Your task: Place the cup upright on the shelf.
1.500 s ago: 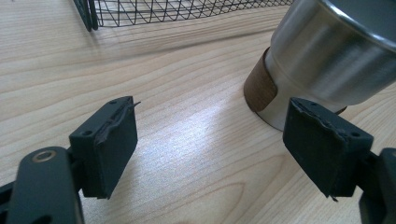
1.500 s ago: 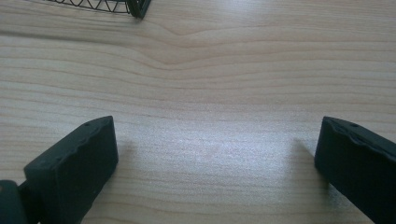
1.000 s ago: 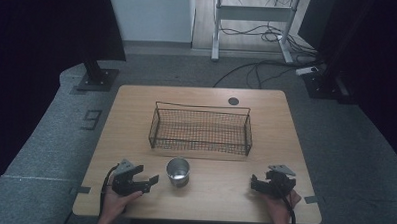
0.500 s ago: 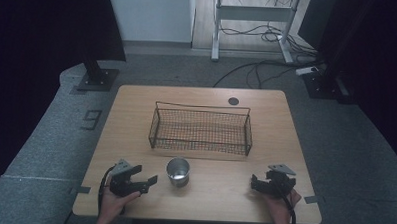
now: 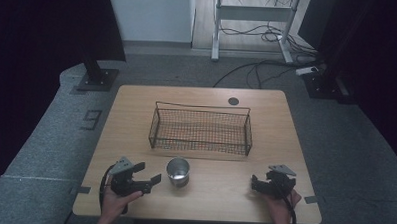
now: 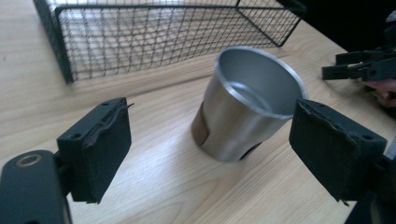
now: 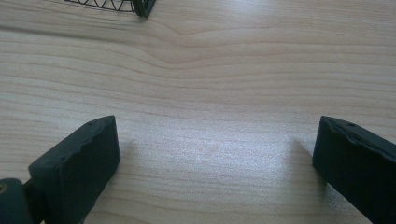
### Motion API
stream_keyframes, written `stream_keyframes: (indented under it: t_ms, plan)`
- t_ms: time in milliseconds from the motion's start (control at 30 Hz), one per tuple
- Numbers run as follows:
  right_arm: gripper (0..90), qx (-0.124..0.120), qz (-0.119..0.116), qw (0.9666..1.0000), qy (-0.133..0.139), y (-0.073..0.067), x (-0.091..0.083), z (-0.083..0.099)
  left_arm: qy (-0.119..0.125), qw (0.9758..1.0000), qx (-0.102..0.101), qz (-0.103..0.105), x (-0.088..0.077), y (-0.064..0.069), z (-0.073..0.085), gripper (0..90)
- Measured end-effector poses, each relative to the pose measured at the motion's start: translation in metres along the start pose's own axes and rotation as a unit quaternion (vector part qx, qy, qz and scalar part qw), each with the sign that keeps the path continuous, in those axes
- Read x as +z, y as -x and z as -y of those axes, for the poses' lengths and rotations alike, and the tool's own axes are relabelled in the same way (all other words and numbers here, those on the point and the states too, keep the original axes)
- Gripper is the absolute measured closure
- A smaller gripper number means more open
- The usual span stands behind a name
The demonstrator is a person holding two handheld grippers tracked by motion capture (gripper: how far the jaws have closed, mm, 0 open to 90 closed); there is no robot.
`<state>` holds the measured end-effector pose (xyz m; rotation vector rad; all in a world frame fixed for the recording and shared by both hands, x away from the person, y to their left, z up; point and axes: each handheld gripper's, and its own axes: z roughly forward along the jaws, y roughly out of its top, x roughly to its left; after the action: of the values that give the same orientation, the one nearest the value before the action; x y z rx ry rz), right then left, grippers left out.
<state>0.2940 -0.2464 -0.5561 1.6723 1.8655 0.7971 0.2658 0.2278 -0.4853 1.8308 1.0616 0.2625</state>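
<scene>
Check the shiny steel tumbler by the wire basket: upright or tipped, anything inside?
Upright and empty. The shiny steel tumbler stands on its base on the wooden table, mouth up, with bare metal visible down to its bottom.

A black wire basket (image 5: 200, 129) sits square in the middle of the wooden bench (image 5: 137, 102), nothing visible through its mesh. Beyond the basket, near the bench's far edge, there's a small dark round cap (image 5: 233, 100) set in the wood. Off the bench, past the basket's far side, a white metal frame (image 5: 252, 14) stands on the floor with cables (image 5: 268, 69) trailing beneath it. To the basket's far left, a dark stand base (image 5: 98, 79) rests on grey carpet (image 5: 45, 136).
</scene>
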Motion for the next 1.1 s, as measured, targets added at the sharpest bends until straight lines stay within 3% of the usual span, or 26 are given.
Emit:
stream_keyframes:
  t_ms: [367,600,967,1100]
  plan:
    - [1.5,0.002,0.002,1.0,0.002,0.0,0.0,0.0,-0.01,0.9993,0.032,0.018,0.006,0.018,-0.018,9.5]
    - [2.3,0.002,0.002,1.0,0.003,0.001,-0.001,0.001,-0.016,0.9987,0.04,0.026,0.018,0.027,-0.026,7.5]
    - [2.5,0.001,0.001,1.0,0.004,0.001,-0.001,0.001,-0.03,0.9983,0.046,0.02,0.032,0.035,-0.025,1.8]
    - [3.0,-0.001,-0.001,1.0,0.004,0.001,-0.001,0.001,-0.038,0.9976,0.057,0.007,0.038,0.037,-0.024,0.4]
